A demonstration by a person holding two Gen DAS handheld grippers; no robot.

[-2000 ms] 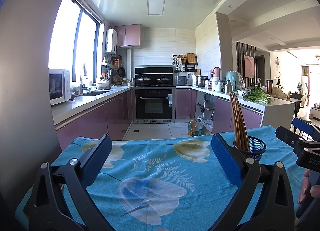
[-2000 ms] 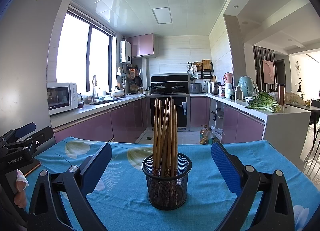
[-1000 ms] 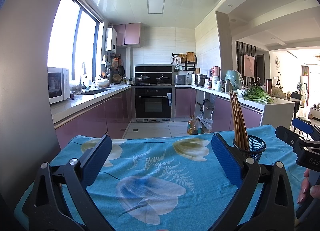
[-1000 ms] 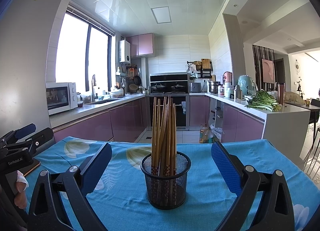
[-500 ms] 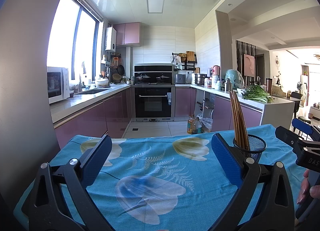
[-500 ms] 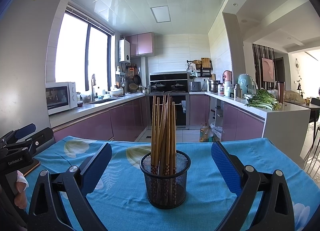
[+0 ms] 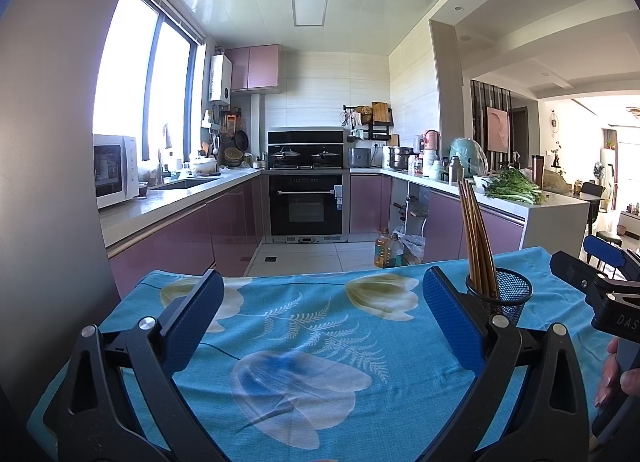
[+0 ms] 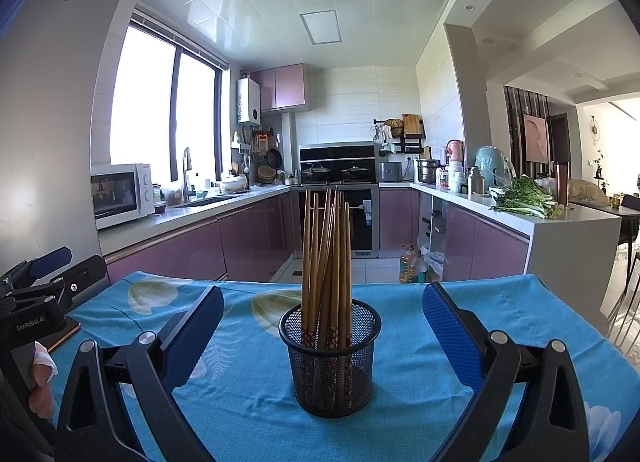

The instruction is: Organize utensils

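Observation:
A black mesh cup stands upright on the blue flowered tablecloth, holding several wooden chopsticks on end. My right gripper is open, its blue pads either side of the cup and a little nearer than it. In the left wrist view the same cup and chopsticks sit at the right, just beyond the right pad. My left gripper is open over bare cloth, holding nothing.
The other hand-held gripper shows at the frame edge in each view, right and left, with a hand on each. Beyond the table's far edge lie a kitchen floor, purple cabinets and an oven.
Both views have drifted slightly; the cup sits marginally further left and higher in the right wrist view. Both grippers stay open and nothing was taken hold of.

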